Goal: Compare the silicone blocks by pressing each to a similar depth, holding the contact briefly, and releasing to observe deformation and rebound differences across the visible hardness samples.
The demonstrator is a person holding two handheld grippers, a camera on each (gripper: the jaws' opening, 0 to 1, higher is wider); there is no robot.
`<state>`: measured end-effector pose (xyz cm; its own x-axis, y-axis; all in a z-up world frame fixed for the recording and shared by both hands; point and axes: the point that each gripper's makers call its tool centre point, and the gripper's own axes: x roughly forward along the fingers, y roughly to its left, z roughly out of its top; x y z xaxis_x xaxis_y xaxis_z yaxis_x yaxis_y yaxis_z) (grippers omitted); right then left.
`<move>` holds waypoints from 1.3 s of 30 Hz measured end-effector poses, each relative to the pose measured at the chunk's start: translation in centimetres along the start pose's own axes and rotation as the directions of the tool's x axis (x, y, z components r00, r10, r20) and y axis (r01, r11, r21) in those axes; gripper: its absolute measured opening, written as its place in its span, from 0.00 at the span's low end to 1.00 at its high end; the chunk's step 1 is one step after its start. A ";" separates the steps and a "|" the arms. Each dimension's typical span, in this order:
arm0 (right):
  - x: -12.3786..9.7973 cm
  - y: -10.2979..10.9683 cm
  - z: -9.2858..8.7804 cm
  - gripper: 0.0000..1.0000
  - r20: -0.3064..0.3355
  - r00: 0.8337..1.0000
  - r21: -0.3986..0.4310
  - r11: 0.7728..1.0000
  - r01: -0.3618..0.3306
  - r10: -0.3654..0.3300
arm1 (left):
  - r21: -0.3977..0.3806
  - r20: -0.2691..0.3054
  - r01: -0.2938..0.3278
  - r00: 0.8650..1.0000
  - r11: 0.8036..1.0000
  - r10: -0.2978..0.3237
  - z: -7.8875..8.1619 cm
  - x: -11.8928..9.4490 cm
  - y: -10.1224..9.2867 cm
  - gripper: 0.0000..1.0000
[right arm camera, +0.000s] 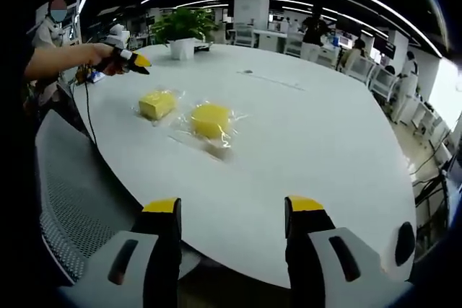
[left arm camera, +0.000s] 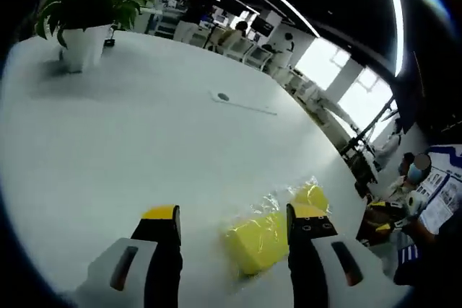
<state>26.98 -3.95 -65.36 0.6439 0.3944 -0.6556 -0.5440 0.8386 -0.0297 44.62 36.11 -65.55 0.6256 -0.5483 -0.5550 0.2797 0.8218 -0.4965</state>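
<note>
Two yellow silicone blocks in clear plastic wrap lie on the white round table (right arm camera: pixel 310 128). In the right gripper view they are the squarer block (right arm camera: pixel 157 104) on the left and the rounder block (right arm camera: pixel 211 120) beside it. My right gripper (right arm camera: pixel 232 205) is open, well short of both, near the table's edge. In the left gripper view, one block (left arm camera: pixel 256 239) lies between the open jaws of my left gripper (left arm camera: pixel 234 212), close to the right jaw, and the other block (left arm camera: pixel 310 194) sits just beyond that jaw. A hand holds the left gripper (right arm camera: pixel 141 61) above the table, left of the blocks.
A potted plant (left arm camera: pixel 86 27) in a white pot stands at the table's far side, the same plant (right arm camera: pixel 184 30) seen from the other side. A small round cable cover (left arm camera: pixel 223 97) sits mid-table. A grey mesh chair (right arm camera: pixel 65 200) stands by the near edge. People sit at desks beyond.
</note>
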 end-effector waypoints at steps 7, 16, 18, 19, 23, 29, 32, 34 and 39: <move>-0.1 -0.4 -0.1 0.52 -0.009 1.000 0.005 1.000 0.009 -0.009 | -0.020 -0.032 0.008 0.999 1.000 -0.008 -1.2 2.0 0.3 0.58; -0.2 -0.8 -0.4 0.51 -0.031 0.999 0.005 1.000 0.022 -0.022 | -0.078 -0.063 0.012 0.998 0.997 -0.017 -2.6 4.1 1.2 0.57; -0.2 -0.9 -0.4 0.51 -0.031 0.999 0.008 1.000 0.025 -0.025 | -0.088 -0.072 0.020 0.997 0.996 -0.026 -3.0 4.5 1.1 0.56; -0.1 -0.9 -0.4 0.51 -0.033 0.999 0.010 1.000 0.027 -0.026 | -0.097 -0.074 0.027 0.997 0.995 -0.034 -3.2 4.7 1.0 0.56; 0.0 -0.7 -0.4 0.51 -0.039 0.999 0.008 1.000 0.026 -0.025 | -0.123 -0.065 0.057 0.996 0.991 -0.065 -3.2 5.0 0.7 0.53; 0.2 -0.6 -0.5 0.50 -0.048 0.999 0.008 1.000 0.025 -0.025 | -0.117 -0.087 0.088 0.991 0.989 -0.099 -4.0 5.4 0.7 0.43; 0.2 -0.5 -0.5 0.50 -0.053 0.998 0.006 1.000 0.027 -0.026 | -0.125 -0.074 0.101 0.991 0.987 -0.111 -4.1 5.5 0.8 0.36; 0.2 -0.4 -0.5 0.50 -0.055 0.998 0.004 1.000 0.026 -0.026 | -0.152 -0.067 0.104 0.991 0.983 -0.115 -4.3 5.7 0.9 0.33; 0.3 -0.3 -0.5 0.49 -0.062 0.998 -0.009 1.000 0.025 -0.026 | -0.304 -0.023 0.158 0.985 0.939 -0.173 -4.7 6.0 0.5 0.24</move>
<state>27.02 -4.26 -65.93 0.6228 0.3485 -0.7004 -0.5323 0.8449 -0.0529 45.08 32.45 -72.27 0.5508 -0.6854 -0.4763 0.1397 0.6383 -0.7570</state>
